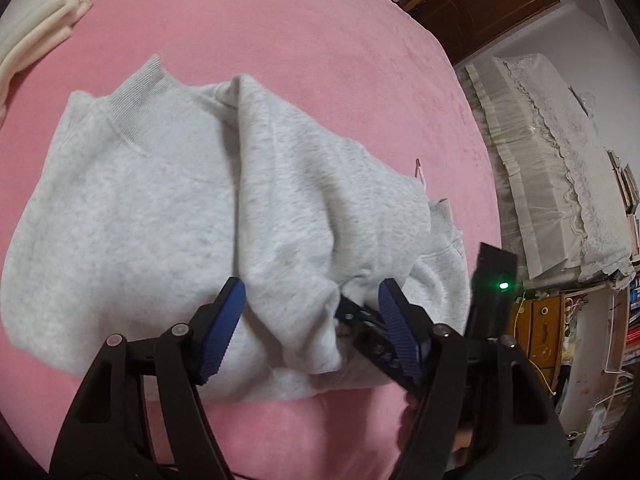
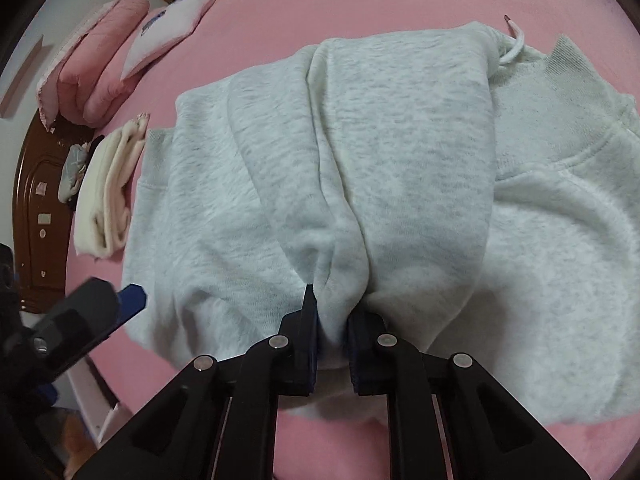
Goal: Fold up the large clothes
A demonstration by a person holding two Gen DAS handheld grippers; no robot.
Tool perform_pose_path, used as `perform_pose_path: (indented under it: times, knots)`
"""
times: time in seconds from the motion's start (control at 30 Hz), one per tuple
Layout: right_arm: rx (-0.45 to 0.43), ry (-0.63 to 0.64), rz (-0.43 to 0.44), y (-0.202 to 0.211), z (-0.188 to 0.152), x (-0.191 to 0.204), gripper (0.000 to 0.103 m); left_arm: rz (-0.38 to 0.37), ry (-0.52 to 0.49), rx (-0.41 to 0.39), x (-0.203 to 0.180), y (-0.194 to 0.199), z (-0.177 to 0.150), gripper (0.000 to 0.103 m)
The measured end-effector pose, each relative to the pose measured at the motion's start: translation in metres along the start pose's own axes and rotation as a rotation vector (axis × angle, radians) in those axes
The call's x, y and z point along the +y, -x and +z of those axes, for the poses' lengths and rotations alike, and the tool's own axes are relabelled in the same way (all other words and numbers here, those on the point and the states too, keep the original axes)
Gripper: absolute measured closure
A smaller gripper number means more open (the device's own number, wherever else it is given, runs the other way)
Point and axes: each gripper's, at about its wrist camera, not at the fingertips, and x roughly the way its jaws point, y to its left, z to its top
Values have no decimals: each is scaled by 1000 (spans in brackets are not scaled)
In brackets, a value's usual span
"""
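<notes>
A grey sweatshirt is spread on the pink bed. A bunched fold is pinched in the right gripper; the left gripper is held open astride another ridge. Both grips should be matched before the fold is carried away from the grippers, so edges stay aligned

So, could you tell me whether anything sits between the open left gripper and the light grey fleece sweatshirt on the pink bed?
Nothing visible does: the left gripper hangs open directly over the light grey fleece sweatshirt.
</notes>
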Motion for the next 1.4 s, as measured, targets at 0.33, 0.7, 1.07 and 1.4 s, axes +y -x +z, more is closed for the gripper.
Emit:
perform_pose_path:
  times: [0.33, 0.7, 1.07, 1.4]
  knots:
    - [-163, -21, 71, 31, -28, -31, 92, 88, -112, 19, -29, -13, 13, 60]
    - [-348, 96, 28, 131, -75, -40, 59, 68, -117, 9, -31, -13, 4, 76]
    - [-246, 130, 8, 113, -88, -25, 84, 245, -223, 50, -22, -49, -14, 75]
    - [-217, 127, 21, 98, -73, -47, 88, 184, -171, -41, -4, -45, -26, 75]
